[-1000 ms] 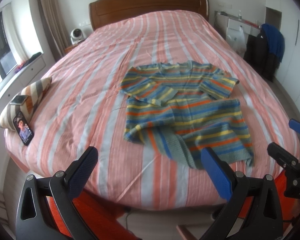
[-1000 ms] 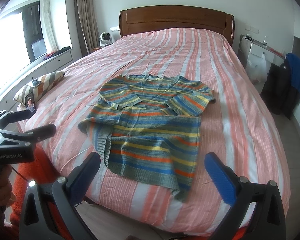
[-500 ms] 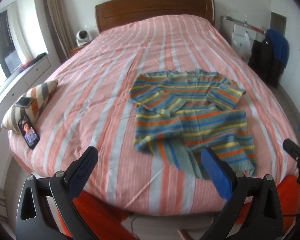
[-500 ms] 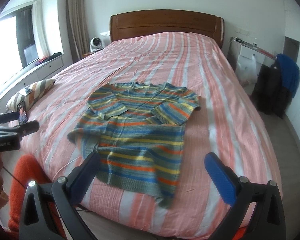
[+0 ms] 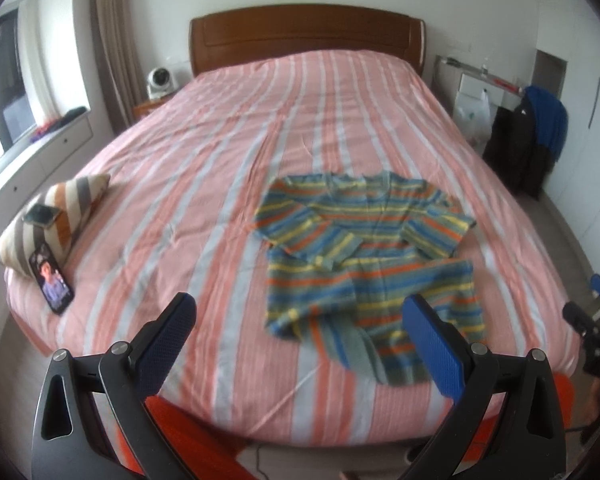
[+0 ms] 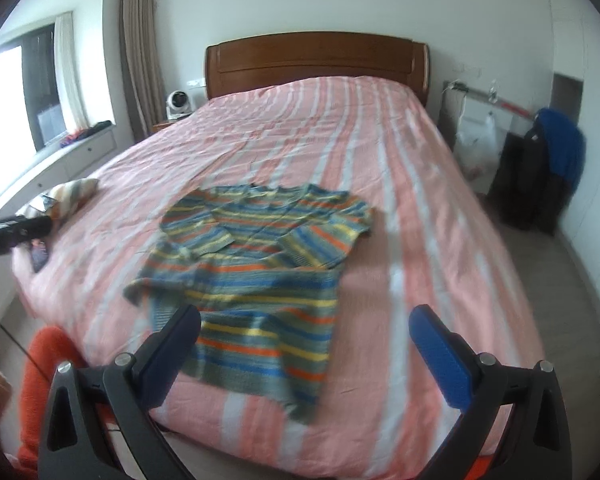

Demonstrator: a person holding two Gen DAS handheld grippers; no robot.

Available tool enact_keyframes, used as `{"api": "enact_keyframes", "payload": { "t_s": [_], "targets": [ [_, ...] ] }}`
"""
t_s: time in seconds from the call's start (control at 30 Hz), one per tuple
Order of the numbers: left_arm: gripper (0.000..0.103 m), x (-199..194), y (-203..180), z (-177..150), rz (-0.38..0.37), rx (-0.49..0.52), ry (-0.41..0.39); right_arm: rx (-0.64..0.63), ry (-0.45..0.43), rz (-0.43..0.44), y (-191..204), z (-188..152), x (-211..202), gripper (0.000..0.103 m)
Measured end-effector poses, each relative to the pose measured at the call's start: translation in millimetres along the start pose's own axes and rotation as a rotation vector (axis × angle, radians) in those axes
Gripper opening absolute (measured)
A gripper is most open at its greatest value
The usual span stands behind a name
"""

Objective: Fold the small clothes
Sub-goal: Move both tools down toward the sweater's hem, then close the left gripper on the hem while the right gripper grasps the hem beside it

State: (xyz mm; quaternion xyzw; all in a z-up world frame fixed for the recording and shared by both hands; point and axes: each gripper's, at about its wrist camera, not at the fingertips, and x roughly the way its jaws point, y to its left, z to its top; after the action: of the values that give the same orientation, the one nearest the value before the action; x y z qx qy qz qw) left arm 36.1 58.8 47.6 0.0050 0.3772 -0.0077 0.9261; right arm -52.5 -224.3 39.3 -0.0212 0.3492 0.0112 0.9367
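I see the striped sweater (image 5: 370, 256) lying mid-frame on the pink-striped bed (image 5: 204, 184), sleeves folded across its chest. My left gripper (image 5: 300, 342) and right gripper (image 6: 306, 346) hover at the lower frame edge, jaws spread wide, holding nothing.

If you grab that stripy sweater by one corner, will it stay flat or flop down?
The stripy sweater would probably flop: it is soft knit, with sleeves already folded over its body. It looks light, and the near hem is rumpled, so a pinched corner would likely drag the rest along.
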Motion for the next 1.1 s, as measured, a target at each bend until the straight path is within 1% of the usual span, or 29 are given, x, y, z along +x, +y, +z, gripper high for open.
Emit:
{"api": "enact_keyframes", "payload": {
  "t_s": [0.03,0.17,0.27,0.37,0.5,0.6,0.7,0.77,0.8,0.83,0.87,0.9,0.93,0.97,1.0,1.03,1.07,1.1],
  "targets": [
    [0.103,3,1,-1,0.009,-0.001,-0.001,-0.001,-0.001,-0.005,-2,1,0,0.103],
    [0.103,29,4,-12,0.037,0.007,0.068,0.025,0.009,-0.025,-15,-2,8,0.103],
    [0.103,41,6,-23,0.059,0.010,0.096,0.045,0.027,-0.013,-17,-10,17,0.103],
    [0.103,49,4,-31,0.038,0.002,0.127,0.046,0.048,-0.005,-12,-18,24,0.103],
    [0.103,61,-6,-42,0.018,0.009,0.144,0.026,0.070,0.005,-3,-27,33,0.103],
    [0.103,89,-19,-59,0.007,0.014,0.161,0.023,0.073,0.015,-3,-34,41,0.103],
    [0.102,122,-38,-78,-0.018,0.042,0.208,0.051,0.130,0.036,-10,-47,61,0.103],
    [0.102,144,-54,-86,-0.041,0.062,0.235,0.098,0.199,0.058,-20,-65,81,0.102],
    [0.102,153,-59,-88,-0.033,0.069,0.236,0.120,0.225,0.083,-24,-73,90,0.102],
    [0.101,163,-64,-89,-0.009,0.074,0.239,0.142,0.246,0.119,-28,-80,100,0.097],
    [0.090,173,-67,-91,0.016,0.069,0.242,0.160,0.265,0.139,-31,-86,108,0.093],
    [0.070,179,-66,-92,0.029,0.058,0.246,0.183,0.293,0.170,-34,-91,121,0.082],
    [0.056,183,-64,-92,0.029,0.045,0.257,0.204,0.309,0.213,-35,-94,131,0.076],
    [0.029,189,-57,-95,0.001,0.007,0.293,0.216,0.320,0.240,-36,-97,142,0.073],
    [0.009,187,-50,-97,-0.020,-0.025,0.304,0.222,0.334,0.259,-36,-101,153,0.055],
    [0.006,184,-43,-100,-0.031,-0.041,0.302,0.229,0.347,0.269,-36,-104,162,0.023],
    [0.005,175,-34,-102,-0.063,-0.055,0.306,0.241,0.354,0.276,-37,-107,166,0.009],
    [0.004,162,-22,-106,-0.096,-0.071,0.313,0.268,0.363,0.292,-39,-110,166,0.005]
  ]
}}
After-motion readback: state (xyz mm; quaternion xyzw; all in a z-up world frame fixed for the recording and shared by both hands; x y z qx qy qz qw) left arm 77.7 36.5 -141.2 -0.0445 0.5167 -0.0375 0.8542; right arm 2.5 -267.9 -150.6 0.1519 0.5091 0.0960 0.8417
